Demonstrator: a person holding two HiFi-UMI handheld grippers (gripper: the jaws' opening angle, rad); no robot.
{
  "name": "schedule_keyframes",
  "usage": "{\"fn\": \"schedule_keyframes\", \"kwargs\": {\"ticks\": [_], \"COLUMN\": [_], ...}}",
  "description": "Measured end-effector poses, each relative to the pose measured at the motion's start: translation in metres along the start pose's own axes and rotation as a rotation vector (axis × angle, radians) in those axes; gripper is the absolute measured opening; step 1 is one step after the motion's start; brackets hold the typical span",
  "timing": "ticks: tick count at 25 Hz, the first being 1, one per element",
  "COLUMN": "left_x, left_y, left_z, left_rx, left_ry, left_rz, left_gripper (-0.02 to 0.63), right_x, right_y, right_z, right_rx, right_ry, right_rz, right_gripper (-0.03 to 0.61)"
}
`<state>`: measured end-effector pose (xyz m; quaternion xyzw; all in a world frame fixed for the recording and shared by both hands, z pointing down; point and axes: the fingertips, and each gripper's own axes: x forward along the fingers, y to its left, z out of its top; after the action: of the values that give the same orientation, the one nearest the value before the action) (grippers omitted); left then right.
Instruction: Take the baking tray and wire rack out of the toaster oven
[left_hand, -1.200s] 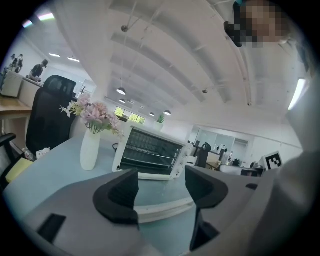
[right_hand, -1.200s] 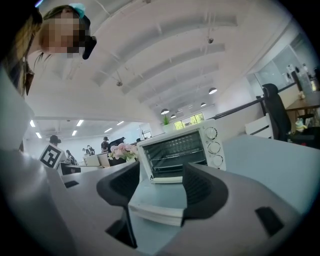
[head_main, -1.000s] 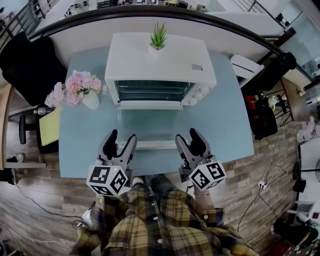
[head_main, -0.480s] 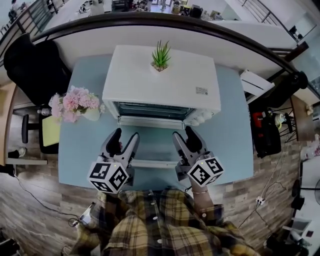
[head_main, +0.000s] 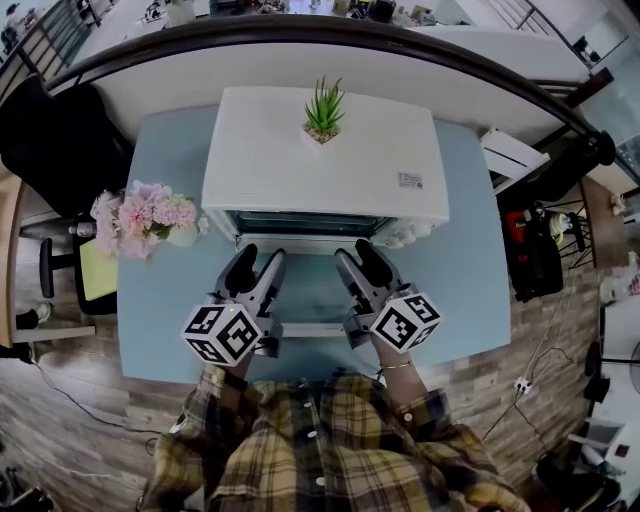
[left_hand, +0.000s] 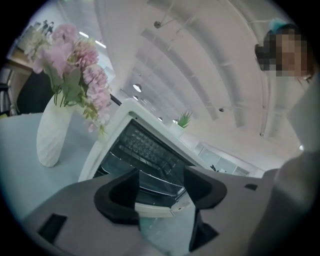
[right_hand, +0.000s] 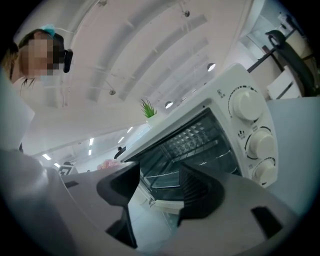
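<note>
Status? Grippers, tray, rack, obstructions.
Left gripper open, empty, jaws just narrowing; right gripper open, empty. Metal baking tray, wire rack inside white toaster oven. Glass door down.

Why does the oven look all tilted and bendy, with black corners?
Head view: the wide lens bends the light blue table. Left gripper view: the white box-shaped toaster oven leans, dark corners ring the picture. Right gripper view: same lean, same dark ring.

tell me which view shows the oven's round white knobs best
The right gripper view: the three round white knobs sit large, clear on the white toaster oven. The head view shows only tiny bumps at its front's right end; the left gripper view shows none.
</note>
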<state>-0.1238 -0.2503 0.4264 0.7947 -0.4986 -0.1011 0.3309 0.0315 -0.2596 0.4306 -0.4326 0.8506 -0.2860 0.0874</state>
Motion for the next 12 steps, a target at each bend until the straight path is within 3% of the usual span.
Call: {"fn": "schedule_keyframes", "kwargs": {"ticks": [12], "left_x": [0.049], "left_y": [0.045], "left_z": [-0.008], "left_rx": [-0.421], "left_ry": [-0.082], "left_rz": [-0.067], "left_gripper": [0.255], "right_x": [0.054], "right_y": [-0.034], "right_z": [-0.029], "right_rx": [0.296], "right_ry": [-0.024], "right_rz": [-0.043], "right_gripper": [0.245]}}
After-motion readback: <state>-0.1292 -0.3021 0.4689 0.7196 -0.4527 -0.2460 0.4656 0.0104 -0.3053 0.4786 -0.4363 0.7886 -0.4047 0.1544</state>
